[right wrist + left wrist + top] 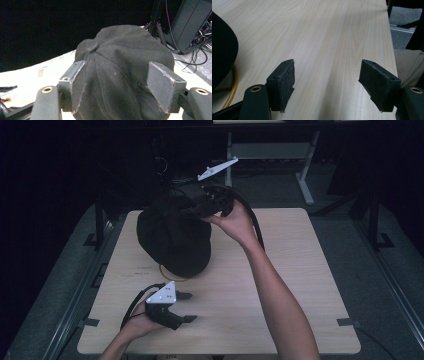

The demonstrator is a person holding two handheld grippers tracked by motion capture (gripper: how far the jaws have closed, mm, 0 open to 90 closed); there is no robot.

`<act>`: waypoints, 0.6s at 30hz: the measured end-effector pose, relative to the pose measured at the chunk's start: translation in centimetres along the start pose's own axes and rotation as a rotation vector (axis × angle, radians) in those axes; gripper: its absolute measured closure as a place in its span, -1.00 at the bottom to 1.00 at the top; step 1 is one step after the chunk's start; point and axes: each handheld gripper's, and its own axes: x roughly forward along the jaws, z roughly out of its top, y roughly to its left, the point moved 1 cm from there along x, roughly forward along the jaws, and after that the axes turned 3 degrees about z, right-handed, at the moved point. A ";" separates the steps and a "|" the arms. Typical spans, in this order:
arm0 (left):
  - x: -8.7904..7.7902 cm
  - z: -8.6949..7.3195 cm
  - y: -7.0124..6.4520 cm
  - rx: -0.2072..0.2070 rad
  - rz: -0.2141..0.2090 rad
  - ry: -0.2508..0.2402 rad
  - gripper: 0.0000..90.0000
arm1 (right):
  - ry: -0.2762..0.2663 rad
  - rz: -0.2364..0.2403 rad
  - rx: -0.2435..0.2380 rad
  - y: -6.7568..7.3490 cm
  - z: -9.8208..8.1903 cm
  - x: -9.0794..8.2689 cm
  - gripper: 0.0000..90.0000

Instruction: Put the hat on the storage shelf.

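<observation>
A black cap (170,242) sits on the wooden table (285,285), left of centre, with its top button (93,46) facing the right gripper view. A thin yellow ring (172,279) peeks out under its near edge. My right gripper (199,210) is held at the cap's far right side. It is open, and its jaws straddle the crown (120,45) without pressing on it. My left gripper (190,307) rests low near the front left of the table, open, with bare wood between its pads (287,82). The cap's edge (220,47) and the yellow ring (233,85) lie to its left.
The right half of the table is bare wood up to its right edge (390,42). Behind the table stand a grey desk frame (305,180) and dark surroundings. A black case (192,22) and cables (202,50) lie on the floor beyond the cap.
</observation>
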 end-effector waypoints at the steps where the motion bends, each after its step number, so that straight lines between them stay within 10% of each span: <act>1: 0.0 -0.1 0.0 -0.004 0.003 -0.006 -0.37 | -0.001 0.000 0.004 0.0 -0.2 -0.2 -0.32; 18: -0.3 -0.3 0.2 -0.032 0.023 -0.021 -0.38 | -0.006 -0.029 0.047 -0.1 -2.5 -2.9 -0.40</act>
